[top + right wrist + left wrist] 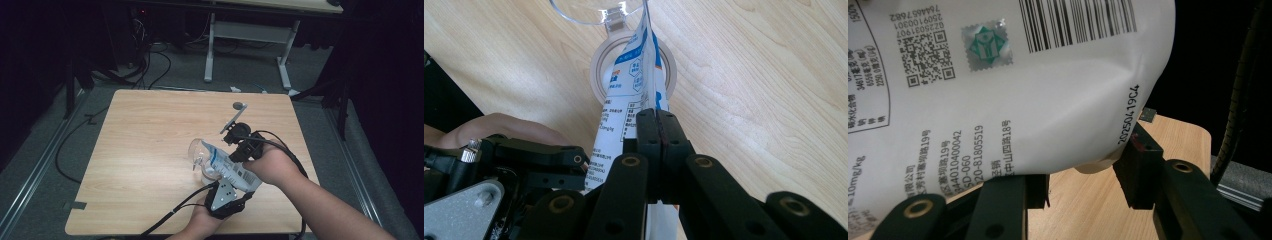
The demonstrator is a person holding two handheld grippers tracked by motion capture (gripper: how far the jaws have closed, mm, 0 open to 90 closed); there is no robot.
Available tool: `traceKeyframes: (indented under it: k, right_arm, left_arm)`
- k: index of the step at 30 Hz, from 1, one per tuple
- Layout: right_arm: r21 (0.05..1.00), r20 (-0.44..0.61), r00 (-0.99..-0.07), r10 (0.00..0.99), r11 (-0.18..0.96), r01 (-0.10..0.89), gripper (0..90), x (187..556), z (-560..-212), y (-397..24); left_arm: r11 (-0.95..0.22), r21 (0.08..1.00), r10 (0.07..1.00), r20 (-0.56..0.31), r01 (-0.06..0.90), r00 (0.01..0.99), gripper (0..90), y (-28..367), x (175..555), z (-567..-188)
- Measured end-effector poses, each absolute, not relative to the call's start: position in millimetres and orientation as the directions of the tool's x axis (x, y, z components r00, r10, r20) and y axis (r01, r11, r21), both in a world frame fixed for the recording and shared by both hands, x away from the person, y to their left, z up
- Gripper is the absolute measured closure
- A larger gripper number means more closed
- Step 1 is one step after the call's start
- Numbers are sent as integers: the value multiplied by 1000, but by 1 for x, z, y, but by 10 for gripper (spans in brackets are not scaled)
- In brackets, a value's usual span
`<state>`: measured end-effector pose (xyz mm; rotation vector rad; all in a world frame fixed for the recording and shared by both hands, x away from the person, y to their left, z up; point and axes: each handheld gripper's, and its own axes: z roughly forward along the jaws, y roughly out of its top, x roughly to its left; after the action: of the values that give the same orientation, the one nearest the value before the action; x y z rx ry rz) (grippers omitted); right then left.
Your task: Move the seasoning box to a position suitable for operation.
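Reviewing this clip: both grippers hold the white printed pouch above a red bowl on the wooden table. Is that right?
Not quite. There is no red bowl: under the pouch stands a clear plastic container with its lid hinged open, as the right gripper view shows. The rest holds: the right gripper pinches the pouch's edge, the left gripper grips its bottom end, over the wooden table.

A white printed pouch (229, 167) with blue markings hangs tilted over an open clear container (202, 159).
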<state>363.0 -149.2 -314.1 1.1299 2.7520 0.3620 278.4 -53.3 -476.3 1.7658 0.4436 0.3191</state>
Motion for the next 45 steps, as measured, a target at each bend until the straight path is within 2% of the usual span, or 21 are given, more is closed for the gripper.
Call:
traceKeyframes:
  k: [45]
  right_arm:
    - [277,-51,-711,702,694,665,900,364,-311,-146]
  left_arm:
    - [-182,974,462,-38,136,886,609,-51,279,-473]
